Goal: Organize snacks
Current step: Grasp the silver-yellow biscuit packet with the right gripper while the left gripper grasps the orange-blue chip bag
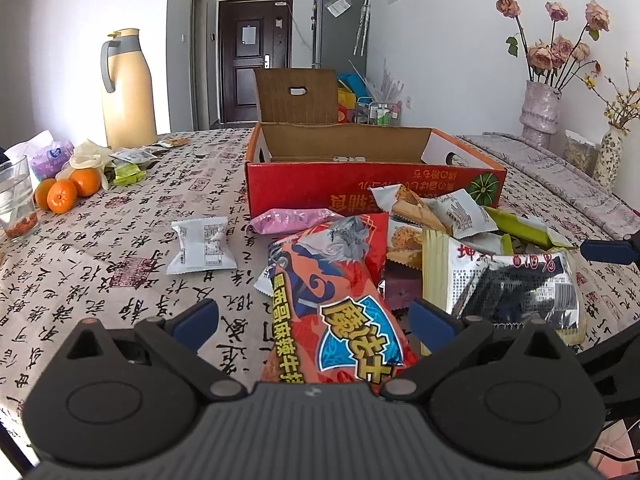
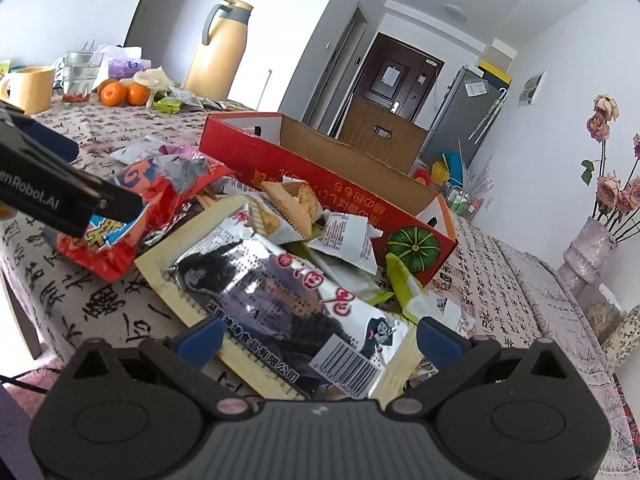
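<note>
counter [image 1: 120, 288]: bare cloth left of pile, near edge close under both tongs | red box [image 1: 372, 184]: open, empty, behind pile | snack pile [image 1: 440, 232]: against box front | left tongs [image 1: 316, 320]: wide, astride orange packet [image 1: 340, 300] | right tongs [image 2: 320, 338]: wide, astride silver packet [image 2: 280, 300]

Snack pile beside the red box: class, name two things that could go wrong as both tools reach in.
1. The left tool straddles the orange snack bag, which lies on other packets; lifting it may drag them off the pile.
2. The right tool brackets the silver packet near the table edge; a slip could drop it to the floor.
</note>
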`<move>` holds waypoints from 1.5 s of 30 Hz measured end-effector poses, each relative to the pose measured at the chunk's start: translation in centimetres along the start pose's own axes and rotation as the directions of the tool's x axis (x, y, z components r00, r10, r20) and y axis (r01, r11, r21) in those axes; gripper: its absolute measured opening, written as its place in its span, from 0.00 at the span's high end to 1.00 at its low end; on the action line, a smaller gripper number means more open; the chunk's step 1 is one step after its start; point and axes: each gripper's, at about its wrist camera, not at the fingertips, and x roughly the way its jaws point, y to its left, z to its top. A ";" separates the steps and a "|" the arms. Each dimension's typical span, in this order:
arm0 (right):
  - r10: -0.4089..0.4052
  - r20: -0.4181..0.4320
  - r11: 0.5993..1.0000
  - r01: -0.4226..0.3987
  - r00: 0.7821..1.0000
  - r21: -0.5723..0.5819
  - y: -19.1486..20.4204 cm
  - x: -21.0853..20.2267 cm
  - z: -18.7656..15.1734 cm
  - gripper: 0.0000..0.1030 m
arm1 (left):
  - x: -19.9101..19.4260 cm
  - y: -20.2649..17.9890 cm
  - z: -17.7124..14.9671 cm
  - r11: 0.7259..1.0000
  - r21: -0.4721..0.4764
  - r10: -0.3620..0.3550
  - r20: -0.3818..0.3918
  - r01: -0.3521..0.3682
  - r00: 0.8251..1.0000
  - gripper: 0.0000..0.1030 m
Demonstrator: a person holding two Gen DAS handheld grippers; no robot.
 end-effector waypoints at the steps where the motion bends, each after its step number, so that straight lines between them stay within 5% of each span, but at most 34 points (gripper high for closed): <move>1: -0.004 0.000 1.000 0.004 1.000 -0.005 0.1 0.0 0.0 0.00 | 0.0 0.0 0.0 1.000 0.001 -0.003 -0.001 0.003 1.000 0.00; 19: -0.031 0.067 0.995 0.037 0.997 -0.093 2.7 1.9 0.2 0.00 | 1.3 1.3 -0.1 0.997 0.009 -0.078 -0.009 0.078 0.997 0.00; 30: 0.091 -0.017 0.996 -0.091 0.996 0.008 -0.2 4.3 0.9 0.05 | 2.6 1.7 0.3 0.993 0.019 -0.116 -0.016 0.116 0.993 0.00; 35: 0.119 -0.035 0.991 -0.116 0.992 0.068 -1.3 4.6 0.7 0.15 | 3.3 1.5 0.8 0.991 0.030 -0.132 -0.017 0.133 0.991 0.00; 45: 0.143 -0.049 0.987 -0.138 0.989 0.083 -1.8 4.0 0.4 0.51 | 4.3 1.5 0.8 0.989 0.023 -0.142 -0.042 0.143 0.989 0.00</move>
